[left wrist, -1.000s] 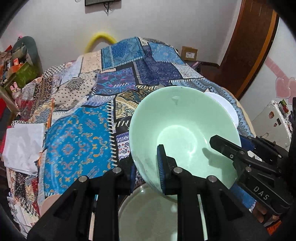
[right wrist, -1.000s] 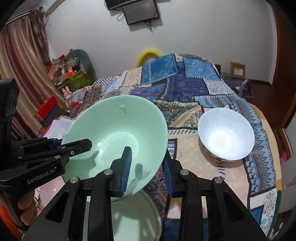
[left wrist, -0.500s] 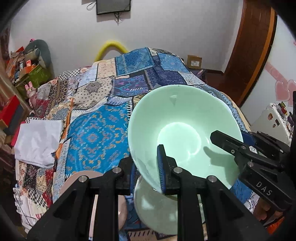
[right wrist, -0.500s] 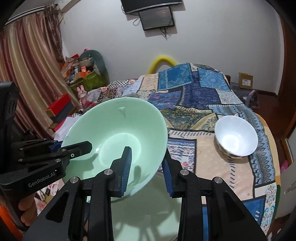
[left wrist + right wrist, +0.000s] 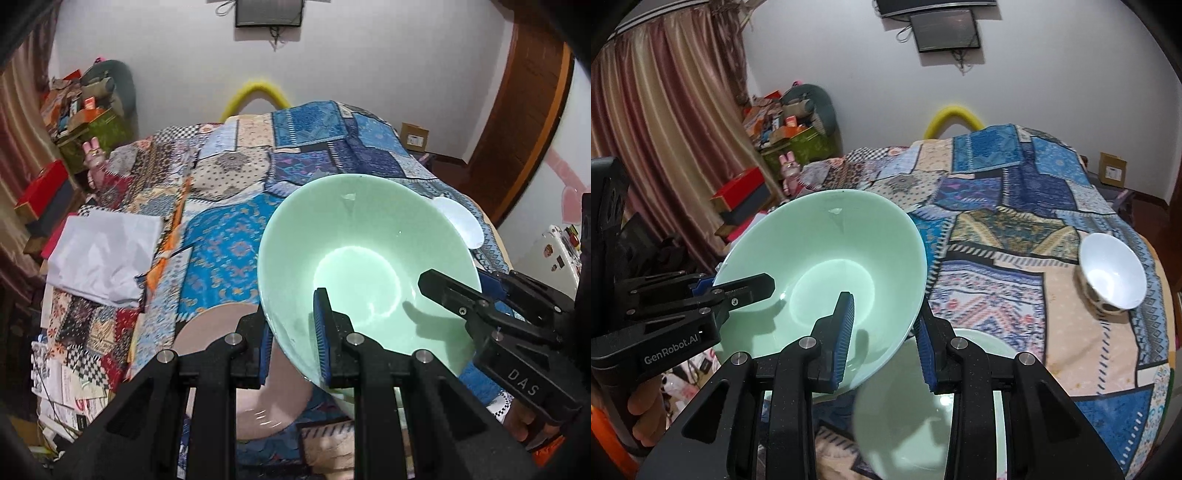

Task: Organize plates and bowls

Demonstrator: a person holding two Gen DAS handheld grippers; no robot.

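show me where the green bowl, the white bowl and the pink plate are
green bowl (image 5: 354, 266), left wrist view, inner floor.
white bowl (image 5: 1113, 275), right wrist view, inside.
pink plate (image 5: 218, 321), left wrist view, bare far edge.

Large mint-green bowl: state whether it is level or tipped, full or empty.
Tipped and empty: the large mint-green bowl shows its bare inside, with each hand-held gripper clamping its rim.

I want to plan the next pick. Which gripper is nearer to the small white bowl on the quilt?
Right. The right gripper holds the green bowl's rim on the side facing the white bowl; the left gripper grips the opposite rim, farther away.
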